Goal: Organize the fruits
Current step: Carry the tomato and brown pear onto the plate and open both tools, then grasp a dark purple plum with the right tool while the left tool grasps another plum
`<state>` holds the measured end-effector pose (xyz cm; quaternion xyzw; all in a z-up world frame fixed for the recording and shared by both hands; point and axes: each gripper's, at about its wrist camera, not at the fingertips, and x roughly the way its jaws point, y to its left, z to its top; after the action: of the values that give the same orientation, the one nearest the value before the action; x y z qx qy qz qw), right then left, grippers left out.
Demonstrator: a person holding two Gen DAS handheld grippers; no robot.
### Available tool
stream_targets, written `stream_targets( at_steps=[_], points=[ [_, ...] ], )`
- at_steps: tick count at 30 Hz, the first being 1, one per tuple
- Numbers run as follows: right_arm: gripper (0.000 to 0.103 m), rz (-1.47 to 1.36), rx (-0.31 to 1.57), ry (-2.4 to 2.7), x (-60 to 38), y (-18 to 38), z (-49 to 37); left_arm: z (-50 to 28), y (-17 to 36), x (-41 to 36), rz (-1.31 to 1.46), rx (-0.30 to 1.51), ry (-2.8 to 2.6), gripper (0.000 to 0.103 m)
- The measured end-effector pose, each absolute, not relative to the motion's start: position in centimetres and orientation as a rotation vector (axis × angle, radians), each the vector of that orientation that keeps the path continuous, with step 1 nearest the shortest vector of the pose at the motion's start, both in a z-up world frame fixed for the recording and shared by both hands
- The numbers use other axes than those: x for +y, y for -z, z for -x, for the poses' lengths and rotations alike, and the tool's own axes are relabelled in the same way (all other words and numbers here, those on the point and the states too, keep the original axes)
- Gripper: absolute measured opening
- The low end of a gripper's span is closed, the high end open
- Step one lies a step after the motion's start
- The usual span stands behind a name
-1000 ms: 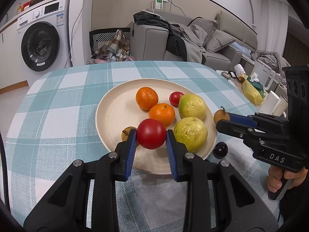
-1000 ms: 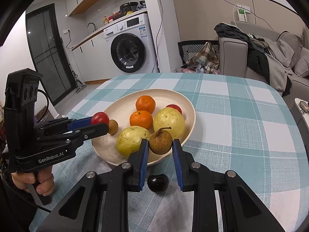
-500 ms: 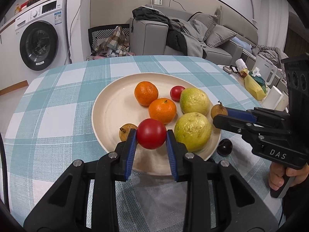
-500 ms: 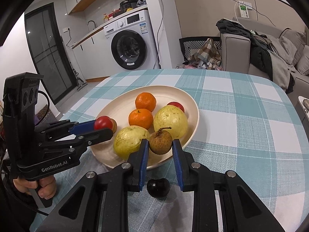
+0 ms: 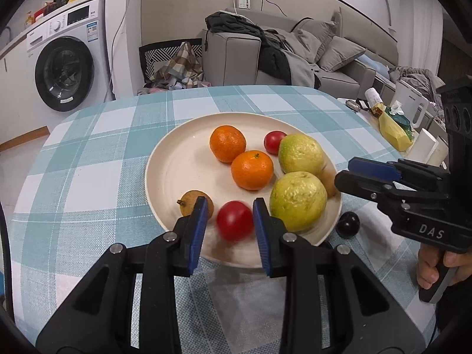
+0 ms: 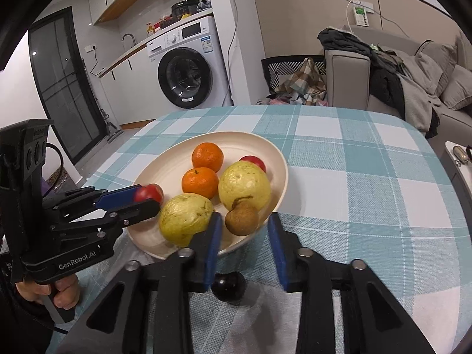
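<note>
A cream plate (image 5: pixel 177 174) (image 6: pixel 274 159) holds two oranges (image 5: pixel 252 169) (image 6: pixel 200 183), two yellow-green guavas (image 5: pixel 298 199) (image 6: pixel 244 184), a small red tomato (image 5: pixel 274 141) at the back and a small brown pear (image 5: pixel 190 203). My left gripper (image 5: pixel 230 227) is open; a red tomato (image 5: pixel 235 220) (image 6: pixel 149 193), blurred, lies loose between its pads over the plate's near part. My right gripper (image 6: pixel 243 242) is open; a brown pear (image 6: pixel 242 219) sits free between its pads at the plate's rim. A dark plum (image 6: pixel 228 286) (image 5: pixel 348 224) lies on the cloth beside the plate.
The table has a teal and white checked cloth (image 5: pixel 88 162). A side surface at the right carries a yellow packet (image 5: pixel 392 129), a white kettle (image 5: pixel 411 107) and small items. A washing machine (image 6: pixel 188 73) and a grey sofa (image 5: pixel 295 56) stand beyond the table.
Both grippers have opened. The left let go of the red tomato, which dropped toward the plate. The right released the brown pear at the plate's rim.
</note>
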<state>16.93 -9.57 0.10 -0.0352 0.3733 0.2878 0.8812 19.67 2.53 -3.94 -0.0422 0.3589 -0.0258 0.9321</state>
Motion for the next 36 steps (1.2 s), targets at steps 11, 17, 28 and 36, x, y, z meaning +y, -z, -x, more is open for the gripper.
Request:
stream_targets(
  at_steps=[11, 17, 28, 36],
  points=[
    [0.093, 0.077, 0.788, -0.600, -11.6, -0.8, -16.1, -17.3, 2.6, 2.8, 0.172, 0.730, 0.068, 0.103],
    [0.103, 0.106, 0.845, -0.591, -12.2, -0.1, -16.3, -16.0, 2.0, 1.5, 0.152, 0.734, 0.104, 0.102],
    [0.103, 0.098, 0.903, -0.605, -13.3, 0.7, -16.4, -15.9, 4.1, -0.1, 0.143, 0.855, 0.134, 0.102],
    [0.082, 0.148, 0.914, -0.682, -11.8, 0.9, -15.4, -14.9, 4.8, -0.8, 0.145, 0.861, 0.180, 0.080]
  ],
)
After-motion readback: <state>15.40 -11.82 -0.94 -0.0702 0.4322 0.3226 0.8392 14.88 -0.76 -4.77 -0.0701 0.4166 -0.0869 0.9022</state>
